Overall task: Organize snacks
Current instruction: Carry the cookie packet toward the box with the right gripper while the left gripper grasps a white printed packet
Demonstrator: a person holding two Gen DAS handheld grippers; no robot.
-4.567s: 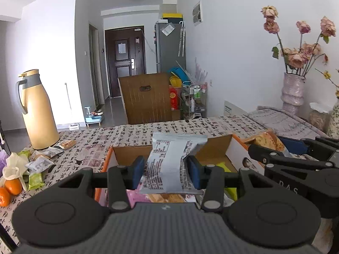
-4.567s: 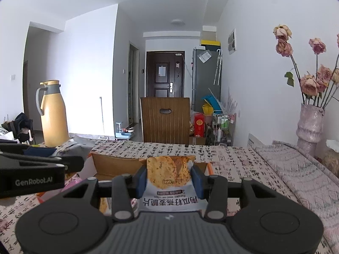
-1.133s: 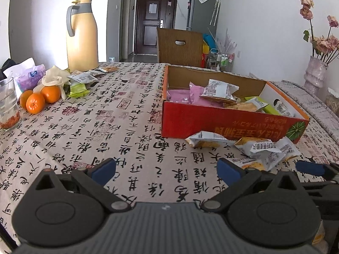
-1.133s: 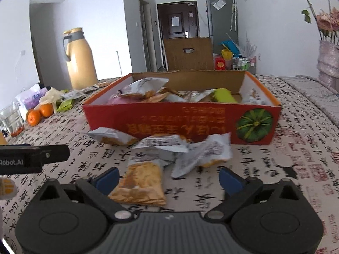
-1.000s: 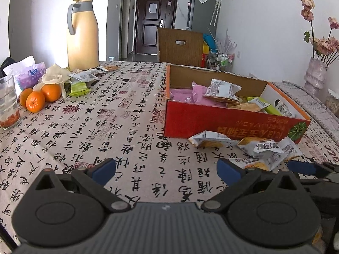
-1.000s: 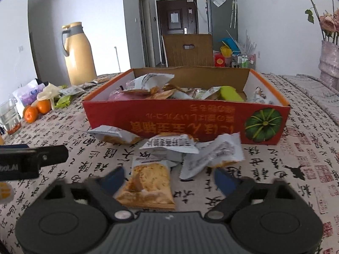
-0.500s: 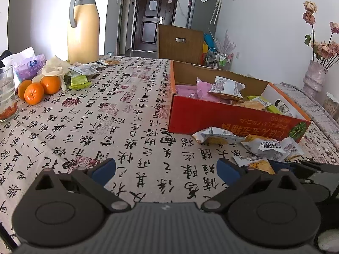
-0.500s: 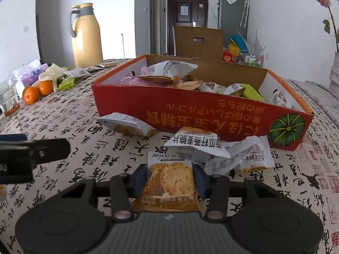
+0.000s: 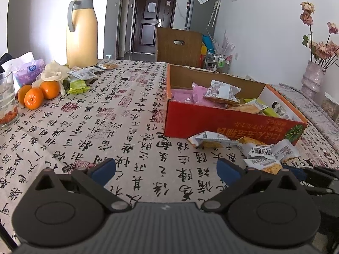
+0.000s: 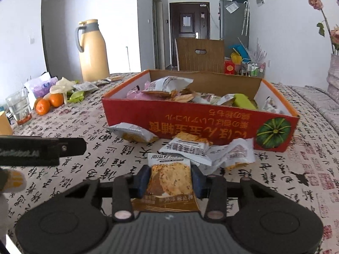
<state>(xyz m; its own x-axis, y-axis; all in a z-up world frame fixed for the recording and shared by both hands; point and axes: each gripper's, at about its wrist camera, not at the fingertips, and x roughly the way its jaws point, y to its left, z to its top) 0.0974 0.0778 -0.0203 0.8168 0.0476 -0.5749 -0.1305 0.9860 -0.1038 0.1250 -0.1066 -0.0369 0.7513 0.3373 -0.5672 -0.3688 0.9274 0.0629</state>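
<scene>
The snack packet [image 10: 170, 178] in the right tongs [image 10: 170, 180] is a small flat pouch with a white top band of printed characters, a picture of a speckled golden cracker across its middle and a brown lower edge. The two blue pads press its sides; the jaws have just been closing and now clamp it, just above the calligraphy-print cloth on the table [image 10: 84, 169]. Right beyond it lie three more loose packets [image 10: 203, 148], white-backed with orange-brown faces, scattered against the front wall of the red cardboard box [image 10: 201, 124], which bears upside-down yellow characters and a green pumpkin picture. Inside the box are more pouches: pink, white and lime green.

The right wrist view alone shows the held packet's face and the grip on it; it also catches one black finger of the left tongs [image 10: 42, 149] entering from the left edge. The left wrist view shows the box [image 9: 222, 124] from its left corner, the pink packets lying deep inside, and the top of the gripped packet [image 9: 262, 165] peeking past the left tongs' right finger, with the right tongs' dark frame at the right edge.

The left tongs [image 9: 165, 169] stand wide open with nothing between the blue pads, tilted downward over bare tablecloth to the left of the pile. The right tongs tilt downward likewise, facing the box front. At the table's far left sit mandarins [image 9: 37, 94], a drinking glass [image 9: 7, 99], a tissue pack [image 9: 28, 73] and a tall beige thermos jug [image 9: 81, 31].
</scene>
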